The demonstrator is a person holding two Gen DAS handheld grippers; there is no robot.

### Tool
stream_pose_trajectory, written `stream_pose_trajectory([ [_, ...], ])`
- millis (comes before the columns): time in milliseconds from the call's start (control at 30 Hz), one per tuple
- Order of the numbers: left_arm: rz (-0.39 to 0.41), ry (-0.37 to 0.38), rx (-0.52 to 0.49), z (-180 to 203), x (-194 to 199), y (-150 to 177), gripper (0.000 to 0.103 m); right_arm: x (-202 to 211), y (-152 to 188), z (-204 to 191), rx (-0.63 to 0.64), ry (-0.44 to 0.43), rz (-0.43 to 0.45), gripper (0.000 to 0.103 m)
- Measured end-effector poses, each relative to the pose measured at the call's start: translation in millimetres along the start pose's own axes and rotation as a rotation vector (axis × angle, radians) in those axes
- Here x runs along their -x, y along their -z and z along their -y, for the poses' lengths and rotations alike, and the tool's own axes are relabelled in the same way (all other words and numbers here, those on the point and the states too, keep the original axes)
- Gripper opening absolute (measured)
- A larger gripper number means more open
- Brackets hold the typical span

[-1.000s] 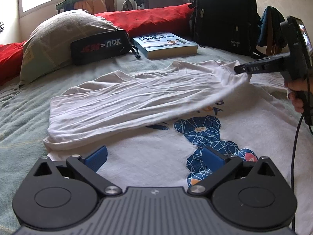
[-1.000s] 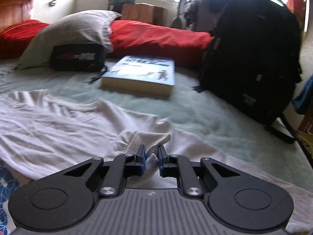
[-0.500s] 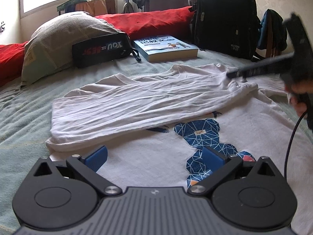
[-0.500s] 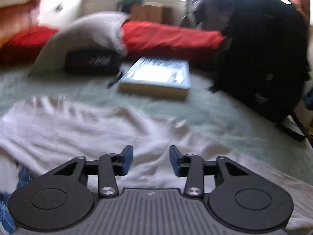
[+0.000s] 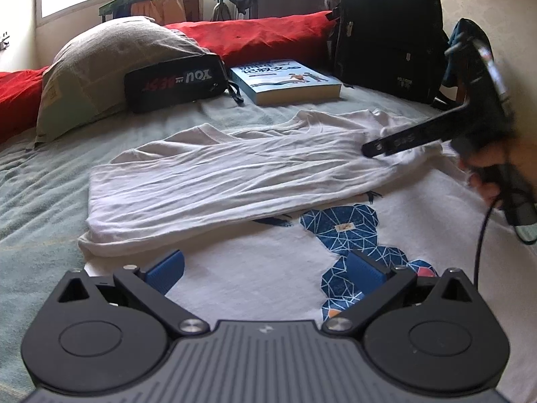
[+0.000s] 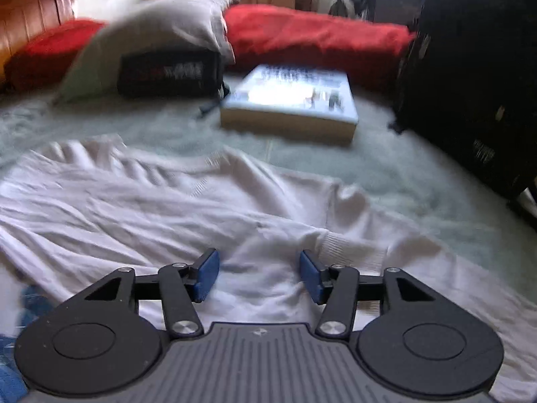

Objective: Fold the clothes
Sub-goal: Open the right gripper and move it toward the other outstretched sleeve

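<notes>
One white T-shirt (image 5: 235, 174) half-folded; one book (image 5: 285, 80), one backpack (image 5: 386, 30).

A white cotton T-shirt (image 5: 235, 174) lies on the pale green bed (image 5: 40, 201), directly ahead of the left gripper (image 5: 265, 268). Beyond it sit a thick blue paperback book (image 5: 285, 80), a black zip pouch (image 5: 174, 82) to its left, a black backpack (image 5: 386, 27) to its right.
</notes>
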State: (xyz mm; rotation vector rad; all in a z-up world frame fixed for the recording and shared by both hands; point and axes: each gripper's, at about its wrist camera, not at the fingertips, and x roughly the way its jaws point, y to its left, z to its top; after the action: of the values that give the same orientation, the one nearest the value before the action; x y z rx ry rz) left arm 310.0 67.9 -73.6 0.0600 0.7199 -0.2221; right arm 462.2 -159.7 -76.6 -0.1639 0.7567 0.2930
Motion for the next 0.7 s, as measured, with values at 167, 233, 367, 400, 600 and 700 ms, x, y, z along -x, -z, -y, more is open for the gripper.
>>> stream_pose_trajectory([
  [167,0.006,-0.009,-0.015,2.1,3.2,0.3,0.102,23.1,-7.1,-3.1,-0.003,0.009,0.014,0.064],
  [233,0.027,-0.003,-0.026,4.3,10.2,-0.5,0.102,44.0,-5.0,-12.1,0.033,0.012,0.03,0.072],
  [367,0.062,0.007,-0.056,10.5,22.2,-1.5,0.102,61.8,20.2,-26.5,0.078,-0.051,-0.005,0.078],
  [400,0.065,0.005,-0.06,11.3,23.8,-1.5,0.102,58.3,26.6,-27.3,0.073,-0.05,-0.034,0.078],
  [600,0.1,0.012,-0.073,13.1,37.1,-1.8,0.102,91.9,53.1,-18.8,-0.068,-0.06,-0.031,0.083],
  [700,0.113,0.026,-0.068,13.2,41.1,-2.6,0.102,121.1,76.5,-20.4,-0.12,-0.081,-0.001,0.094],
])
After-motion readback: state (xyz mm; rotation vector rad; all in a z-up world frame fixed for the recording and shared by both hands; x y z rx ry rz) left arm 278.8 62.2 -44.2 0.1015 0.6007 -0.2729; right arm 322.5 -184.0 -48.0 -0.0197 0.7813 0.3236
